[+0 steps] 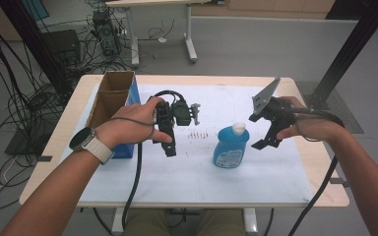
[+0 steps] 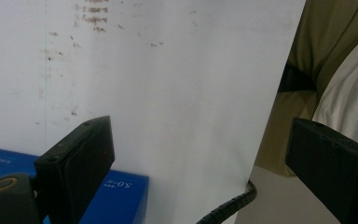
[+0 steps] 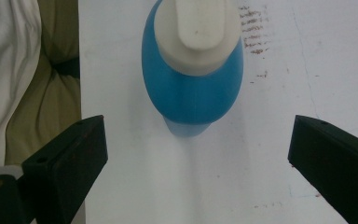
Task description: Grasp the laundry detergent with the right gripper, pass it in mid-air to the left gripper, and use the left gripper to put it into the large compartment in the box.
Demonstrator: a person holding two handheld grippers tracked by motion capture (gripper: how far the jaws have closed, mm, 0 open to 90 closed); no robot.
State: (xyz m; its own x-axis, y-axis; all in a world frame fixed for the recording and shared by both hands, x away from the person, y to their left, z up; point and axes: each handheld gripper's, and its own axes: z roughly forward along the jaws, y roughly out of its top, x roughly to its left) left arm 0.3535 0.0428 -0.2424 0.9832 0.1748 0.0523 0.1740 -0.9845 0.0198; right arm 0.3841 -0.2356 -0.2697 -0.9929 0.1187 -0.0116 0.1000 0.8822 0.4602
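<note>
while both tongs [image 1: 267, 135] [image 1: 170, 147] hang spread and empty, the blue bottle [image 1: 231, 147] stands upright, cap skyward.

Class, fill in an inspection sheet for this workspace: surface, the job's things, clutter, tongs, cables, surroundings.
Surface: wooden table under a white sheet with brown specks near its middle.
Job's things: blue bottle with a white cap, upright on the sheet.
Clutter: open cardboard box with blue sides at the table's left.
Tongs: left tongs open, above the sheet beside the box; right tongs open, just right of the bottle, not touching it.
Cables: one trails from each tool over the near edge.
Surroundings: grey floor, tangled wires at left, another table's legs behind.
</note>
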